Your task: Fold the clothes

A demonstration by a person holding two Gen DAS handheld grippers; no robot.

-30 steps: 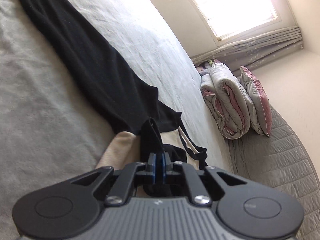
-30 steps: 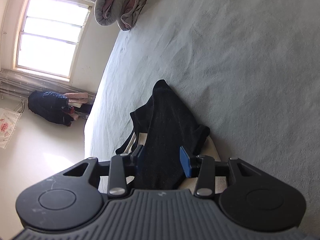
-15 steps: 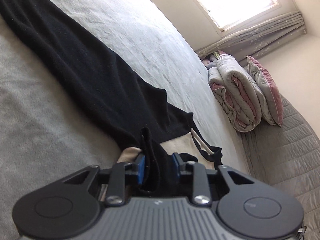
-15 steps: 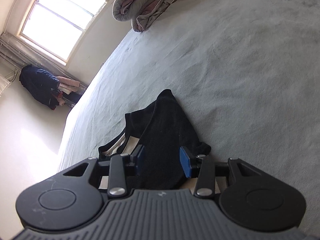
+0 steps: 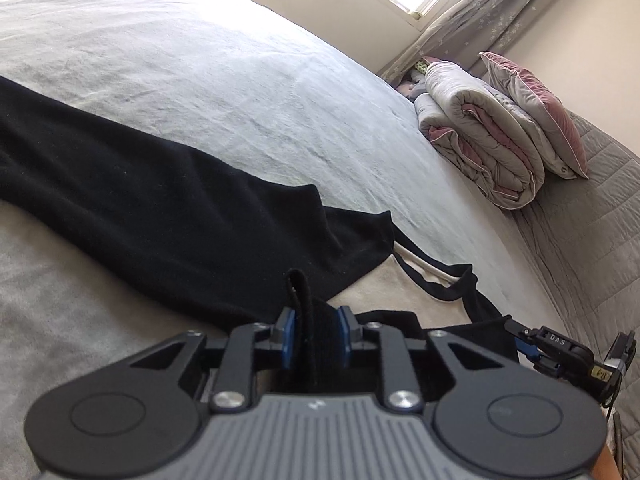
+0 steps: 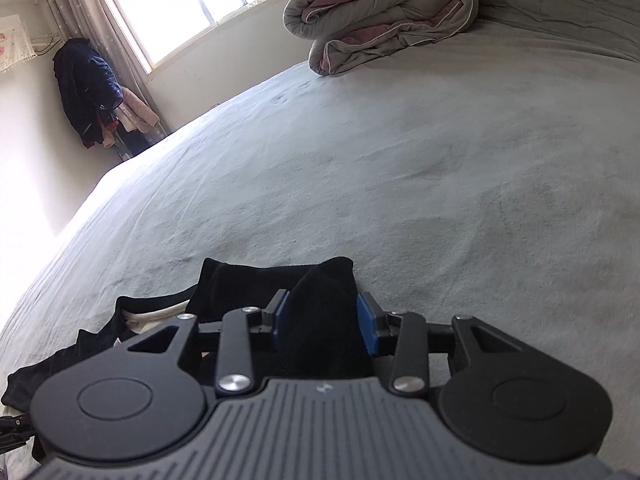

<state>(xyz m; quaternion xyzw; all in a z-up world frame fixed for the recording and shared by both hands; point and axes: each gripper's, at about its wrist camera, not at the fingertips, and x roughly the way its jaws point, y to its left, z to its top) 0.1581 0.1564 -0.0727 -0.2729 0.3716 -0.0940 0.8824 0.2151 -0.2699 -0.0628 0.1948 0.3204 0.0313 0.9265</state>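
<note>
I am spreading my left gripper [image 5: 315,334] around a limp strip of the soft black knit garment [image 5: 160,208] at lower centre; my right gripper [image 6: 325,322] is pinching its bunched fold.

Left gripper [image 5: 315,334] angled down, jaws just opening, cloth loose between pads. Right gripper [image 6: 325,322] angled down, jaws closing on cloth.

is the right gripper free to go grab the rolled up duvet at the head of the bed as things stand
Probably not yet. The right gripper has black garment bunched between its fingers, and the rolled duvet lies far across the bare bed. Nothing blocks the path, though.
</note>
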